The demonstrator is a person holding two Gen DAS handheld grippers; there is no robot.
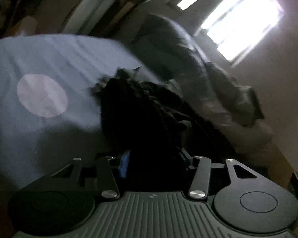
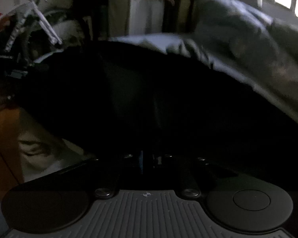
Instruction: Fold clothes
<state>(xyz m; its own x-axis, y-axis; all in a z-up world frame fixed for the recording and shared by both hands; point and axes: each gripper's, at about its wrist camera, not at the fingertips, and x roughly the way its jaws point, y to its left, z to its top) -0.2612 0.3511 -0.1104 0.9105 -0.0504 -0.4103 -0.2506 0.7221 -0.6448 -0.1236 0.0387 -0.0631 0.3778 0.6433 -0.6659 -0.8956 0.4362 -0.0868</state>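
A black garment (image 1: pixel 141 115) lies bunched on a pale blue bed sheet (image 1: pixel 55 59) with a white round spot (image 1: pixel 42 95). My left gripper (image 1: pixel 153 162) is shut on the garment's near edge; the cloth covers the fingertips, with a blue pad (image 1: pixel 124 164) showing. In the right wrist view the same black garment (image 2: pixel 149 99) spreads wide across the frame and drapes over my right gripper (image 2: pixel 149 158), which is shut on its edge. The room is dim and both views are blurred.
A grey-green blanket (image 1: pixel 188 59) and pillow (image 1: pixel 236 99) are heaped at the bed's far side below a bright window (image 1: pixel 240 19). A bicycle (image 2: pixel 33 23) and a cupboard (image 2: pixel 141 10) stand beyond the bed. An orange wooden bed frame (image 2: pixel 2 138) is at lower left.
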